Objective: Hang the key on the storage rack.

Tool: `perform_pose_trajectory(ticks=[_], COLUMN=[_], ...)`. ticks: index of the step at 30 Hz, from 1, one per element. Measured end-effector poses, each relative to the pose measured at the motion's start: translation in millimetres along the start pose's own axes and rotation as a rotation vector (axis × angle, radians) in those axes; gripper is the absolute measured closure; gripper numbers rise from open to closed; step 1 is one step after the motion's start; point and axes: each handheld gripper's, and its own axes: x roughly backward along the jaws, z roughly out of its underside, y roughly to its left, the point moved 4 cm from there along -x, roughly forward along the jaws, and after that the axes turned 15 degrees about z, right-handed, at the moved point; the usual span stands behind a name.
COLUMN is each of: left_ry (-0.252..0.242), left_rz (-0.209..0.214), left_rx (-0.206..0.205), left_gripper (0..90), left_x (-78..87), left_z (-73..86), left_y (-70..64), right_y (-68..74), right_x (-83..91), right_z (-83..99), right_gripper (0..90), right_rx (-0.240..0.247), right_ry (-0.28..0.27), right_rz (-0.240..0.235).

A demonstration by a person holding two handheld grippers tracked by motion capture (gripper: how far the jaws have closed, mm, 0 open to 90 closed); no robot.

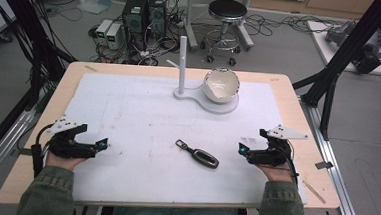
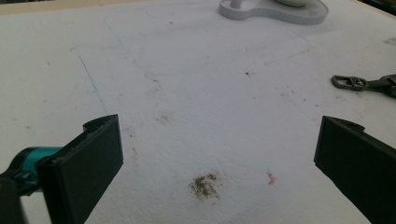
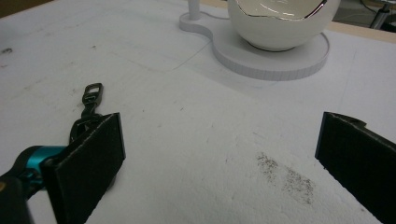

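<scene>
While your two hands rest low at the near corners of the white mat (image 1: 128,108), both tools stand released: your left gripper (image 2: 215,154) has its jaws spread wide with bare mat between them, and your right gripper (image 3: 219,154) is spread just as wide and grasps nothing. The one loose thing is a dark metal clasp (image 1: 198,154), a short keyring-like piece with a small rectangular loop at one end, a swivel in the middle and a larger oval ring at the other; it lies flat and slanted on the mat. From your left jaws it sits ahead and off to the right, past the right-hand jaw, with its loop end just in sight (image 2: 362,84). From your right jaws it lies just beyond the left-hand jaw, which hides its near end (image 3: 88,109). Straight ahead of your right jaws stands a white stand (image 3: 280,63) with a flat round base and a thin upright post; on that base rests a white bowl (image 3: 280,23) shaped like a broken eggshell with a shiny, jagged rim. The mat is scuffed, with a grey-brown smudge between each pair of jaws and faint pencil lines. It covers a pale wooden table (image 1: 298,119). Beyond the table you have a grey floor, a black round stool (image 1: 227,12), computer boxes (image 1: 143,14) and tangled cables.
</scene>
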Motion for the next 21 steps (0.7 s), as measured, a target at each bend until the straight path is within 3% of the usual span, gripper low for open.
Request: perform_pose_trajectory(ticks=[21], left_ry=[0.007], left_rz=[0.013], left_rx=[-0.007], left_gripper=[1.7], left_x=[-0.6], left_z=[1.5], left_y=[-2.0], right_y=[0.5], right_x=[-3.2], right_z=[2.4], right_gripper=[0.5], right_rx=[-0.002], right_ry=[0.041], right_rz=[-0.001])
